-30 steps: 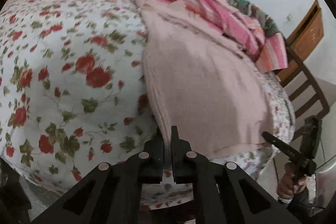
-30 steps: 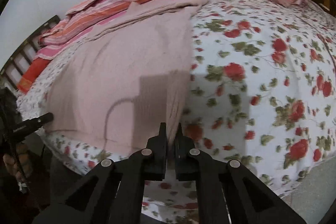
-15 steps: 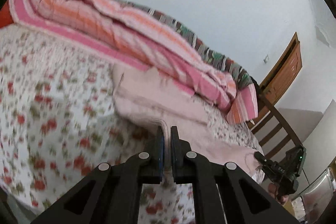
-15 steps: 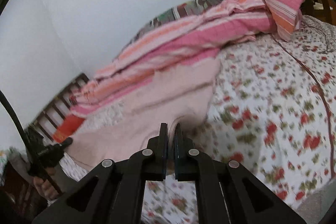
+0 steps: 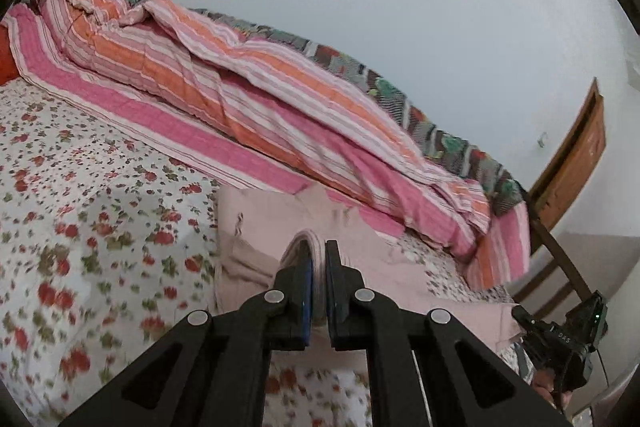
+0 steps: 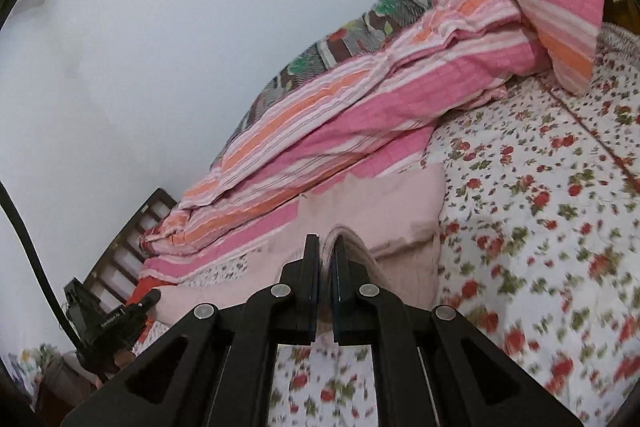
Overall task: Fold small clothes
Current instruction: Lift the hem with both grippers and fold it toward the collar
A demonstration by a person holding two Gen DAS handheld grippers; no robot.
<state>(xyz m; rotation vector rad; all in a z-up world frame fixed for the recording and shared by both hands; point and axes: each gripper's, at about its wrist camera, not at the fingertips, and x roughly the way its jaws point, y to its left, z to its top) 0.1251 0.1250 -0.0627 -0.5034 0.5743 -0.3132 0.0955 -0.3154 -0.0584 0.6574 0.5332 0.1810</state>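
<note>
A pale pink garment (image 5: pixel 272 227) lies on the flowered bed sheet (image 5: pixel 100 211). My left gripper (image 5: pixel 318 251) is shut on the garment's near hem and holds it lifted, so the cloth bends over toward its far end. In the right wrist view my right gripper (image 6: pixel 327 247) is shut on the other near corner of the same garment (image 6: pixel 384 211), also lifted. Each gripper shows small in the other's view: the right one (image 5: pixel 560 339) at the lower right, the left one (image 6: pixel 112 319) at the lower left.
A rolled pink and orange striped quilt (image 5: pixel 248 95) lies along the far side of the bed against the white wall. A wooden chair and door (image 5: pixel 572 163) stand at the right. A dark slatted headboard (image 6: pixel 132 239) is at the left of the right wrist view.
Both grippers have risen and moved forward with the garment's near hem. The flat garment is now doubled over toward its far end. The views have tilted up to the wall.
</note>
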